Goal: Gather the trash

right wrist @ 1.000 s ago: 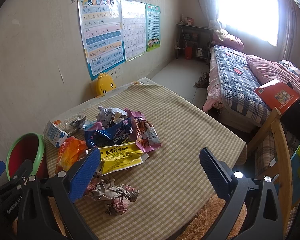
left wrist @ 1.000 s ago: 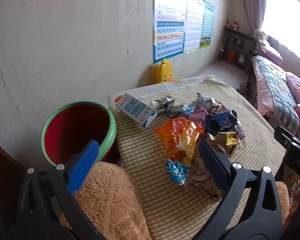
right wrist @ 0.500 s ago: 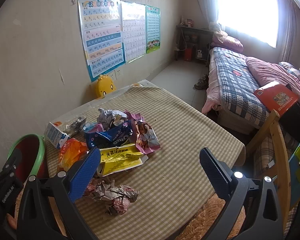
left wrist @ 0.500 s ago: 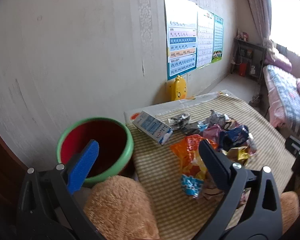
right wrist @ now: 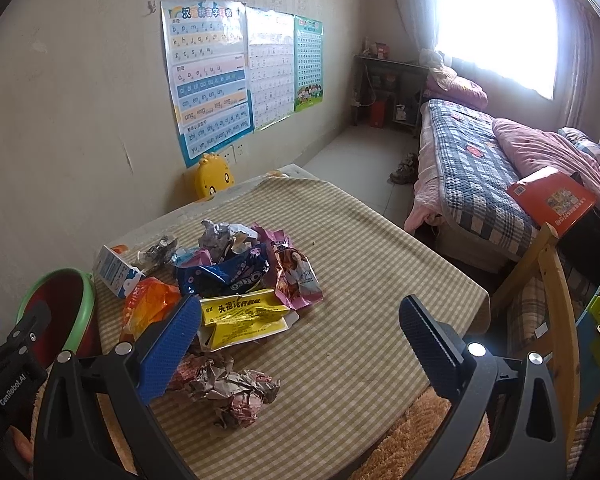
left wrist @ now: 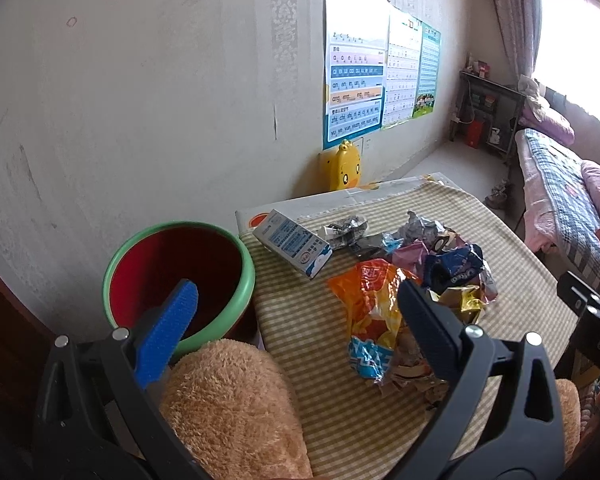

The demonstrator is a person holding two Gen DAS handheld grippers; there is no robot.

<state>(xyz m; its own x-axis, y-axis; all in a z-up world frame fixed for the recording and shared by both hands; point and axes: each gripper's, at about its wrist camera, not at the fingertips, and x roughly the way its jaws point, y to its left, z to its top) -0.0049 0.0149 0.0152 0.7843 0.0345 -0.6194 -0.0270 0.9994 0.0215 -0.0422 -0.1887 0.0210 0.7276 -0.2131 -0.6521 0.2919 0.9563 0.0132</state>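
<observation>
A heap of wrappers lies on the checked tablecloth (right wrist: 360, 280): an orange bag (left wrist: 374, 304), a blue Oreo pack (right wrist: 224, 276), a yellow packet (right wrist: 244, 316), a pink wrapper (right wrist: 296, 276) and crumpled paper (right wrist: 228, 388). A white and blue carton (left wrist: 294, 242) lies at the table's left end. A red bin with a green rim (left wrist: 176, 276) stands just left of the table. My left gripper (left wrist: 296, 320) hovers open between bin and heap, holding nothing. My right gripper (right wrist: 300, 332) hangs open above the table's near edge, empty, with the yellow packet beside its left finger.
A fuzzy tan cushion (left wrist: 228, 408) sits under my left gripper. A yellow duck-shaped stool (right wrist: 212, 178) stands by the wall with posters (right wrist: 208, 80). A bed (right wrist: 480, 184) and a wooden chair frame (right wrist: 556, 300) are at the right.
The left gripper has pulled back and swung left, so the red bin now fills more of its view. The right gripper has barely moved. The trash lies as before.
</observation>
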